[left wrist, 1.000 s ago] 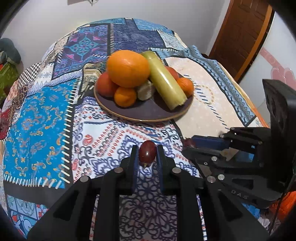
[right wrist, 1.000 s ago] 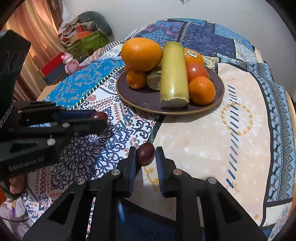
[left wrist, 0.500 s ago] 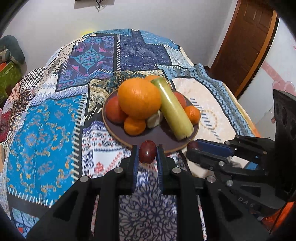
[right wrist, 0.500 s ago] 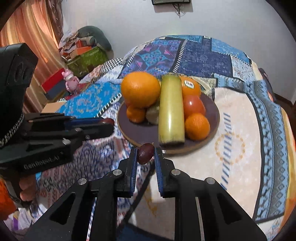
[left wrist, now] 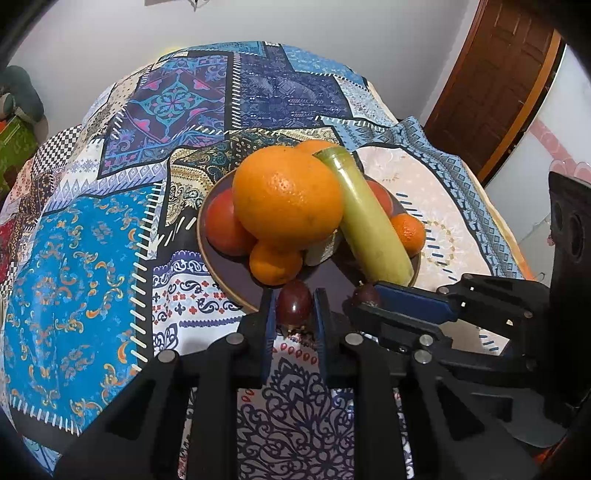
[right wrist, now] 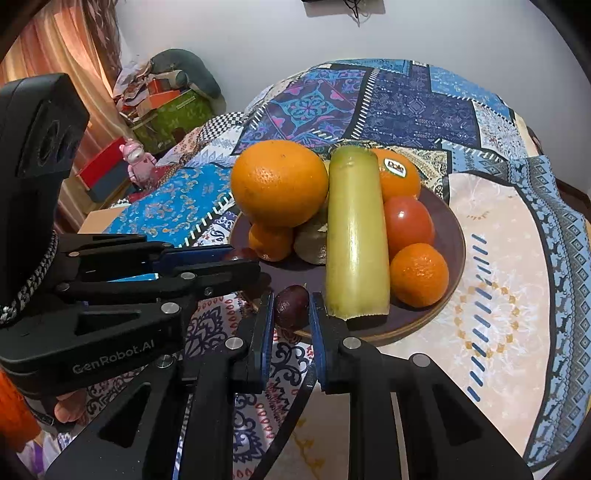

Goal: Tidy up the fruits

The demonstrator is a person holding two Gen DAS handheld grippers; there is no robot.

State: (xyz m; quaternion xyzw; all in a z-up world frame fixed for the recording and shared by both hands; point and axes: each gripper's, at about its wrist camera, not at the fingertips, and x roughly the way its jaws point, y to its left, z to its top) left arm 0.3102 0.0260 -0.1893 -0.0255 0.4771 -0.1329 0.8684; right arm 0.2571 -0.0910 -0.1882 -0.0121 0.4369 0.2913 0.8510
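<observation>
L gripper [left wrist: 294, 308] pinching grape [left wrist: 294, 302].

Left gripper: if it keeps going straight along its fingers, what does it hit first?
Likely the small orange at the plate's near edge: it sits just past the dark red grape held in the left gripper. Depth is hard to judge through the fisheye.

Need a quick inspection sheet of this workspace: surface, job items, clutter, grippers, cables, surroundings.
Surface: patchwork cloth covers the table.
Job's things: brown plate holds a big orange, a green stalk, a tomato, small oranges and more, piled.
Clutter: nothing seen on the cloth.
Grippers: left gripper shut on a dark grape; right gripper shut on a second grape; both at the plate's near rim.
Cables: dark cords on the wall.
Surroundings: wooden door, green box, pink toy, curtain.
</observation>
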